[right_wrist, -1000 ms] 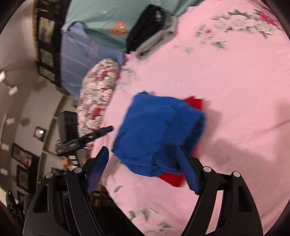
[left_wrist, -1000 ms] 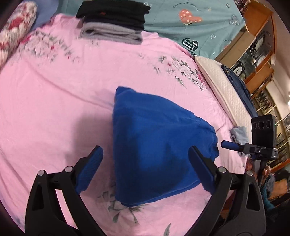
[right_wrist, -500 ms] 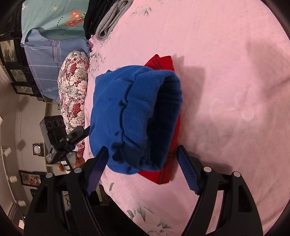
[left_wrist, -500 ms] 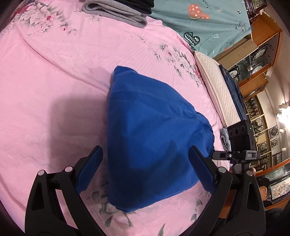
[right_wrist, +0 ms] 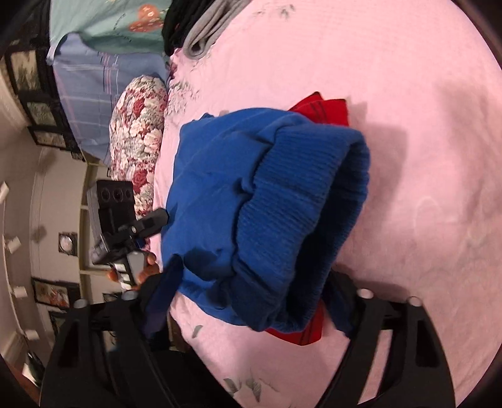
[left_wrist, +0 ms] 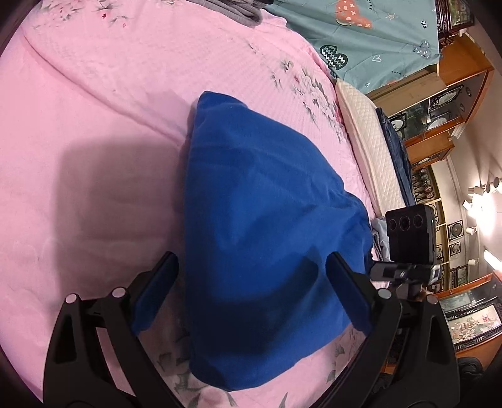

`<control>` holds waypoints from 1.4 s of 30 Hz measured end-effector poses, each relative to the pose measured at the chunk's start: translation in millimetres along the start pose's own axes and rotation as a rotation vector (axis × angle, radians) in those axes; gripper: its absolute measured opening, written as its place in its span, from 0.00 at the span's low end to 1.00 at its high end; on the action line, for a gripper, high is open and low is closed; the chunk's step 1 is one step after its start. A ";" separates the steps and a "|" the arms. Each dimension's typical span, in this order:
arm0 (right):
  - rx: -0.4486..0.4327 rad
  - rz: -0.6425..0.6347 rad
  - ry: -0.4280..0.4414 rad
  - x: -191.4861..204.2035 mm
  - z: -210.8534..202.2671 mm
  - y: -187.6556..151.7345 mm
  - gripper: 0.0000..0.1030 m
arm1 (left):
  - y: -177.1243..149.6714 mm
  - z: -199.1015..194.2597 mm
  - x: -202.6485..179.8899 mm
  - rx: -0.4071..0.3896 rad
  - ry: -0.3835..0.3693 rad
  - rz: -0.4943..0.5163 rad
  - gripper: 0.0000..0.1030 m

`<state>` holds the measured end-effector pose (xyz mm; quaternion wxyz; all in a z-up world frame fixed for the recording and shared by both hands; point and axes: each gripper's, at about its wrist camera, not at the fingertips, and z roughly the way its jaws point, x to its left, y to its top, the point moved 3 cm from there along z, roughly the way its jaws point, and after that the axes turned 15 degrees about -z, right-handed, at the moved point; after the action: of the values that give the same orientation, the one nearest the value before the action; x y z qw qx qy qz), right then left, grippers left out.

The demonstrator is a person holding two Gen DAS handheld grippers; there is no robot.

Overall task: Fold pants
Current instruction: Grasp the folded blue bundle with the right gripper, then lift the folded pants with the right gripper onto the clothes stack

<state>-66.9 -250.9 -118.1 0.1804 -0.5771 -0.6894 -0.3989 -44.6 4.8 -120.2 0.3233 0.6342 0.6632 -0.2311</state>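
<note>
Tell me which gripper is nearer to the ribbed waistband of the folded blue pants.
Right. The right gripper has its open fingers straddling the ribbed waistband of the folded blue pants. The left gripper, also open, straddles the smooth folded edge, with the waistband on the far side.

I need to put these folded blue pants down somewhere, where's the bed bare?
Bare pink bedspread left of the blue pants, up to the grey and black clothes. Crowded beneath them, where the red garment lies, and along the cream pillow.

The folded blue fleece pants [right_wrist: 251,201] bury most of the red garment [right_wrist: 326,110] beneath, the grey and black folded clothes pile [left_wrist: 238,9] runs off the top edge, and the right gripper's [right_wrist: 251,301] right fingertip sits hidden behind the ribbed waistband.
</note>
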 end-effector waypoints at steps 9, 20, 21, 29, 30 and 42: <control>-0.031 -0.037 0.011 -18.0 -12.1 -13.9 0.36 | 2.7 0.1 4.0 0.014 -0.048 -0.013 0.95; -0.041 -0.040 0.011 -13.5 -12.0 -12.6 0.37 | -1.6 13.9 -7.5 0.046 -0.111 -0.014 0.96; -0.044 -0.038 0.011 -12.9 -12.1 -12.7 0.37 | -2.0 14.2 -7.8 0.043 -0.112 -0.014 0.90; -0.056 -0.033 -0.016 -6.6 -12.6 -10.9 0.37 | -6.4 12.8 -1.6 0.021 -0.126 -0.060 0.39; -0.056 -0.036 -0.023 -4.4 -13.6 -9.6 0.37 | -7.5 11.9 -4.5 0.012 -0.119 -0.054 0.37; -0.156 -0.342 -0.157 74.1 -52.6 112.7 0.35 | 71.1 -61.1 -78.8 -0.153 -0.044 0.103 0.26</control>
<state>7.9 -240.7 5.4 0.0103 -0.4933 -0.7562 -0.4298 16.5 0.4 -14.2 0.3968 0.6357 0.6382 -0.1766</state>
